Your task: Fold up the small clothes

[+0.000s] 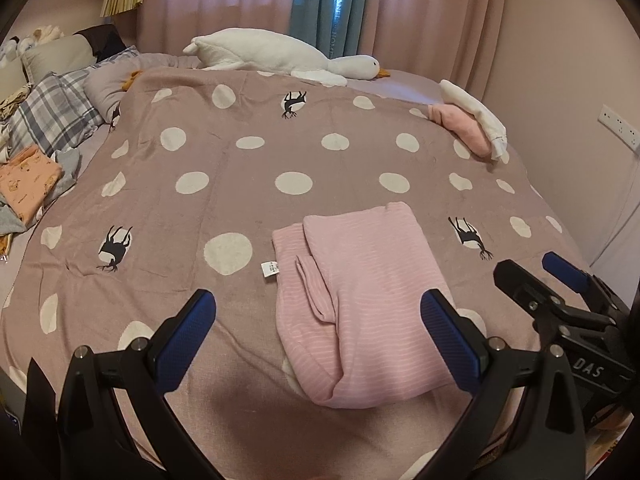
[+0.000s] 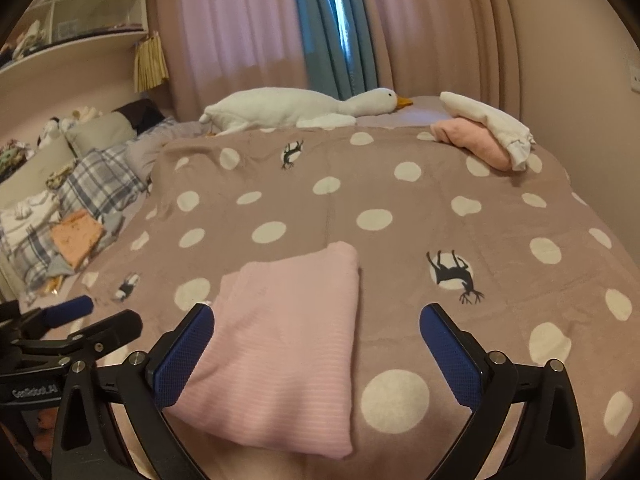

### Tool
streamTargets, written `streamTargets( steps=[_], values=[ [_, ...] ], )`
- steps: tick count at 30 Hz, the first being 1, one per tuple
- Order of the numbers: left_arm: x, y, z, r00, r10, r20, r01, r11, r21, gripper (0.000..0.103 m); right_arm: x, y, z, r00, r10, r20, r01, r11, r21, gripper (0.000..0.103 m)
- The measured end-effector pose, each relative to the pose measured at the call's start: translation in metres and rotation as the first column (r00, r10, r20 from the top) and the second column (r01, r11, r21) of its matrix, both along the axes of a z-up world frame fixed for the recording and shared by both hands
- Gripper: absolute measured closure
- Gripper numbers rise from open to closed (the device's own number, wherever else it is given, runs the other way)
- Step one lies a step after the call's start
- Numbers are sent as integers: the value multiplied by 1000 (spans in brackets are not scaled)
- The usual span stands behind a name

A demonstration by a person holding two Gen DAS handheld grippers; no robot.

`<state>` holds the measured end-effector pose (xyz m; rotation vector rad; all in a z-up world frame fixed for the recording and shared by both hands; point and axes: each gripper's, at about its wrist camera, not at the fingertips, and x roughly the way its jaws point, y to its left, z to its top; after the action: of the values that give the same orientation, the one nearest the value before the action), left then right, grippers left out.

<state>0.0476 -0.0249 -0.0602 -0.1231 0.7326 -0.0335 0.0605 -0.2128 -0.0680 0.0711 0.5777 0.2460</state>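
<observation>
Neatly folded, lay flat on the dotted blanket (image 1: 248, 208) near the bed's close edge: a pink striped garment (image 1: 360, 300), one sleeve tucked across its left half, a white tag (image 1: 269, 269) sticking out at the left side. Hovered just above it, apart from the cloth, both spread wide and holding nothing: left claw (image 1: 318, 340) over the garment's near left part, right claw (image 2: 316, 354) over its near right edge. Farther off, sat at the far right corner a stack of pink and white folded clothes (image 2: 486, 134). Stretched along the far side by the curtains (image 1: 240, 0), a white plush goose (image 1: 280, 54). Piled at the left, plaid bedding (image 1: 52, 114) and an orange garment (image 1: 28, 186).
</observation>
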Motion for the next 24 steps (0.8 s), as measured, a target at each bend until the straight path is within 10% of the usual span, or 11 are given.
streamTargets(
  steps=[24],
  values=[
    [2,-3,-4,999,-31,-19,31,999,-11,0,2,1,-3,1000,-20,-18,19,1000,-17,1]
  ],
)
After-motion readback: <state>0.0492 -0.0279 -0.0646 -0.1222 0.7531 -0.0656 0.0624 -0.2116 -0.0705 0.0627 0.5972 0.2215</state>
